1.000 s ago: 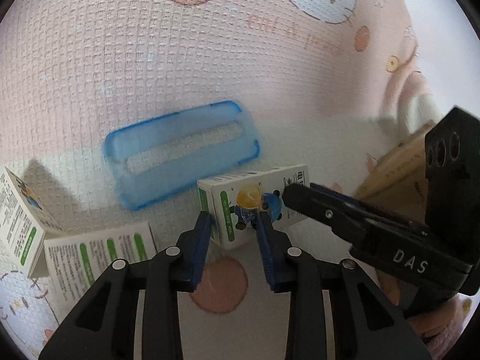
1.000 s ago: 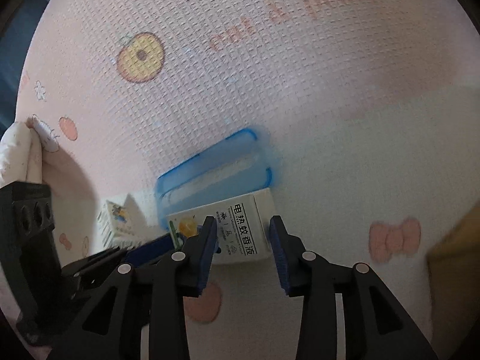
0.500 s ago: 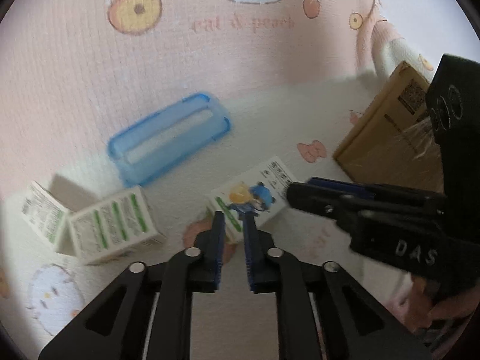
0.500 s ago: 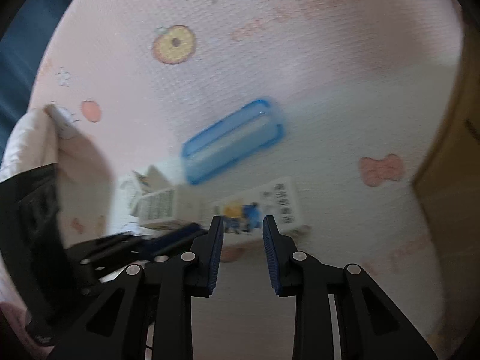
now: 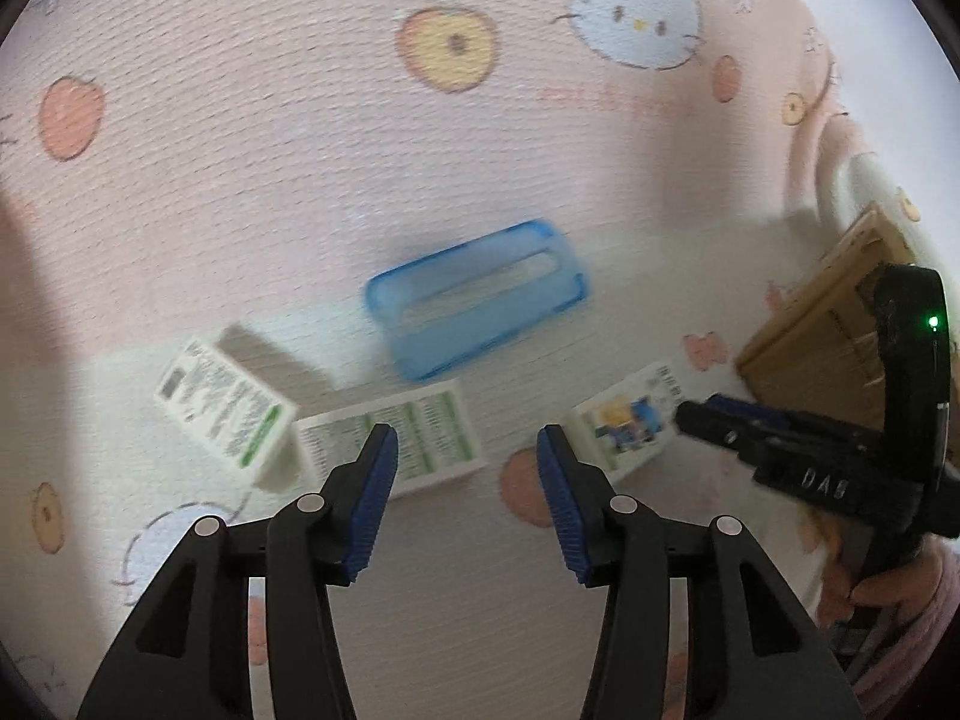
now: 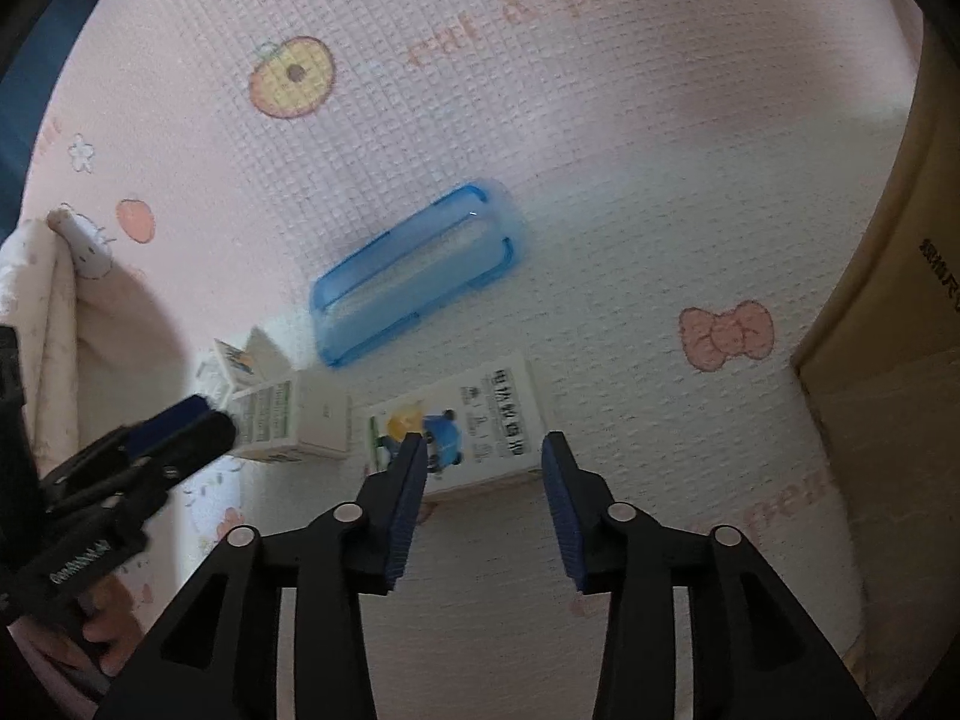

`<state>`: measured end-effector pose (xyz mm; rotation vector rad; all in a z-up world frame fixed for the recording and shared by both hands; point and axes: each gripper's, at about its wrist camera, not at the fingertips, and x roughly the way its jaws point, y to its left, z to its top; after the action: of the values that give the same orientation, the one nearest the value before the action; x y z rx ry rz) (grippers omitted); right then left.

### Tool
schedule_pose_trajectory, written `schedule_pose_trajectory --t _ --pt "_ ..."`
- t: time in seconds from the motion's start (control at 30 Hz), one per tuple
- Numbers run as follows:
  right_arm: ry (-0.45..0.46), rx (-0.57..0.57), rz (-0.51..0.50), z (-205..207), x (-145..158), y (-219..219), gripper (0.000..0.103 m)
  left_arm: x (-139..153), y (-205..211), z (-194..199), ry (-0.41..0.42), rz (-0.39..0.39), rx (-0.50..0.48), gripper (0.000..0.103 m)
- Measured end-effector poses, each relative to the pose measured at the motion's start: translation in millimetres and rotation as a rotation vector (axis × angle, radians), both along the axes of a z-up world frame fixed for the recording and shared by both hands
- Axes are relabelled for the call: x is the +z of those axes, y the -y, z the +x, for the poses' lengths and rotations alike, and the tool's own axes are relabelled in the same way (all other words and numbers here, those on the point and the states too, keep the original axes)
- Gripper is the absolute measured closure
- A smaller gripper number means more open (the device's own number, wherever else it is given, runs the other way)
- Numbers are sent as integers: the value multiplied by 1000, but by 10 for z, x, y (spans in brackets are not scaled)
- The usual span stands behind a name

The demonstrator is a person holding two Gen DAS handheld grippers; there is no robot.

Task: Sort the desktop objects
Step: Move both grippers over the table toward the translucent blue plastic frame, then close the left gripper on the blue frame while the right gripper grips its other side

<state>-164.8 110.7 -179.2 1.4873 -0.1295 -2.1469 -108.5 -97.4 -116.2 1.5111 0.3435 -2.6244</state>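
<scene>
On the pink cartoon mat lie a blue translucent case (image 5: 477, 300) (image 6: 414, 276), a white box with a cartoon picture (image 5: 624, 426) (image 6: 480, 420), a white box with green print (image 5: 414, 444) (image 6: 282, 420) and a tilted small white box (image 5: 225, 414) (image 6: 240, 360). My left gripper (image 5: 467, 450) hovers over the near edge of the green-print box, jaws opening, nothing between them. My right gripper (image 6: 485, 456) (image 5: 702, 414) hangs just above the cartoon box's near edge, jaws opening. Its pads do not press the box.
A brown cardboard box (image 5: 840, 324) (image 6: 900, 300) stands at the right. The mat's folded edge (image 6: 54, 312) rises at the far left. A person's hand (image 5: 870, 594) holds the right gripper's handle.
Both grippers narrowed, then spread wide. The left one pulled back, rose and shifted left from the cartoon box toward the green-print box. The cartoon box now lies flat, picture up.
</scene>
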Motion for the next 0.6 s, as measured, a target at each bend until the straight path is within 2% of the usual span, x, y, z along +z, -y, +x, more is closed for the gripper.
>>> schedule_pose_trajectory --t 0.13,0.2,0.23,0.3,0.33,0.5,0.6 --pt "19 -20 10 -68 -63 -30 63 -110 111 -76 30 9 17 50" --pt "5 -8 27 -135 -20 30 63 -199 142 -194 82 16 27 47" --pt "-12 9 38 -172 19 80 62 -247 167 -271 119 26 39 47" --pt "-32 51 58 -275 76 210 60 -312 231 -381 141 79 58 47" --pt "-27 72 61 -345 82 272 56 -327 258 -418 140 96 76 47" --pt "24 95 11 -740 42 478 56 -349 459 -607 127 150 167 46" --pt "78 89 -17 -983 -30 551 56 -469 582 -738 202 179 237 46"
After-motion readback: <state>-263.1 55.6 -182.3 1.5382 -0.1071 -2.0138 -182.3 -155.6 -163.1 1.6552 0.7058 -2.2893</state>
